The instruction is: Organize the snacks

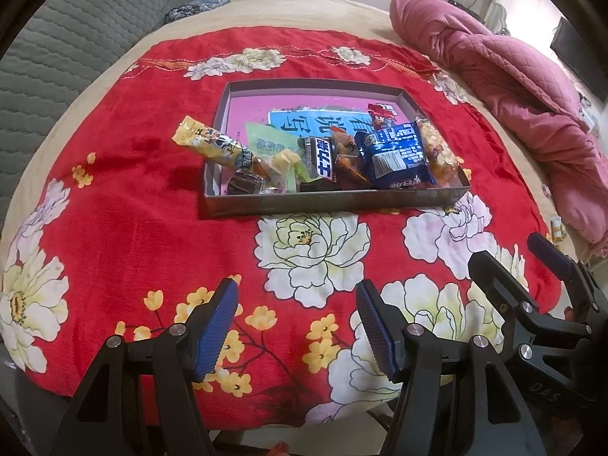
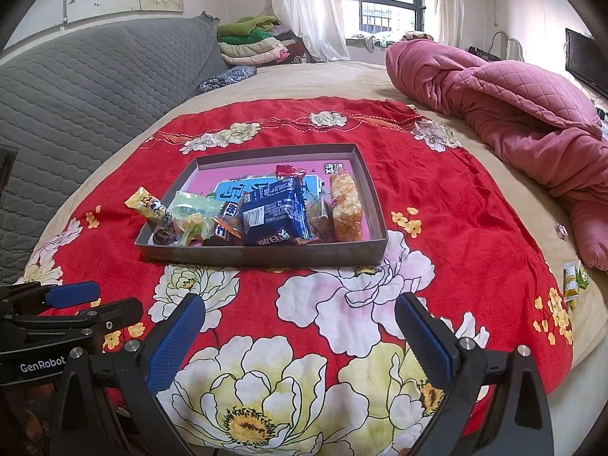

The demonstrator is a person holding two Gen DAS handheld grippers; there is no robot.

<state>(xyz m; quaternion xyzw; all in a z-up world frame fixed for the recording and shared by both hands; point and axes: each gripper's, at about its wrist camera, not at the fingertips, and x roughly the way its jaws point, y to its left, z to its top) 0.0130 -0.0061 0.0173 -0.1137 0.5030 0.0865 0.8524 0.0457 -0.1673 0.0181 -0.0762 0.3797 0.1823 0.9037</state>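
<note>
Several wrapped snacks (image 1: 395, 155) lie piled in a shallow grey cardboard box (image 1: 326, 203) on a red floral blanket (image 1: 125, 228) covering the bed. Both the left hand-held gripper (image 1: 296, 326) and right hand-held gripper (image 2: 300, 338) hover released, empty, near the box.

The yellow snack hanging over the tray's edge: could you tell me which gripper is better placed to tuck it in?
Left, probably. The yellow snack overhangs the tray's left wall, the left gripper's side. Both grippers are open and empty.
</note>
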